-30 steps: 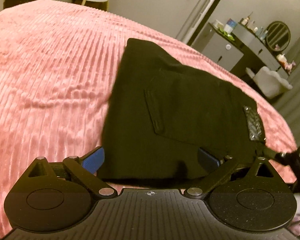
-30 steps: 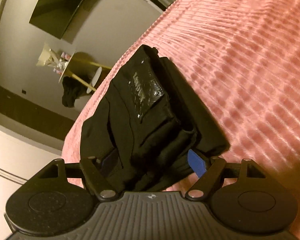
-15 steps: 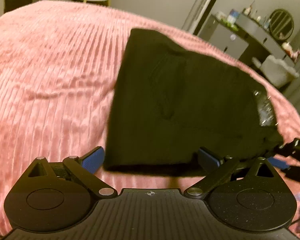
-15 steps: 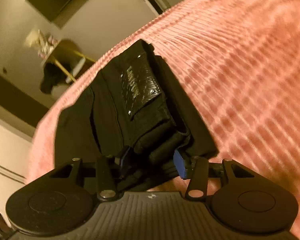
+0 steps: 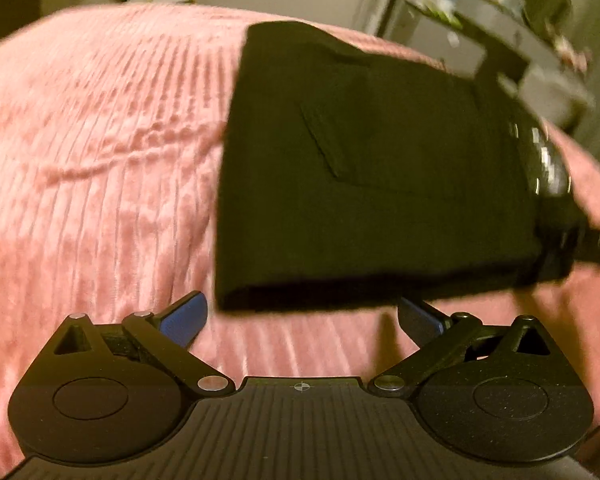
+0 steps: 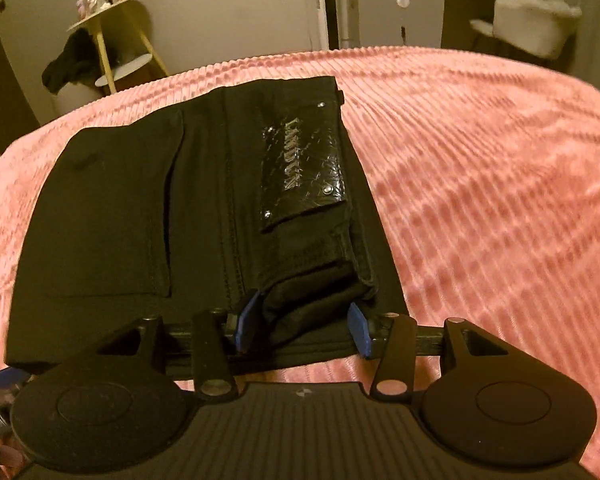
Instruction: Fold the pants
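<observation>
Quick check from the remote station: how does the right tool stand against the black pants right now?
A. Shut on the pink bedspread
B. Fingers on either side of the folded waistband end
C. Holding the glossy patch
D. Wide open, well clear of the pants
B: in the right wrist view the right tool has its blue fingers flanking the bunched waistband end of the pants.

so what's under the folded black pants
A pink ribbed bedspread lies under the folded black pants, showing all around them. What the bundle directly covers, and its inner layers, is hidden.
</observation>
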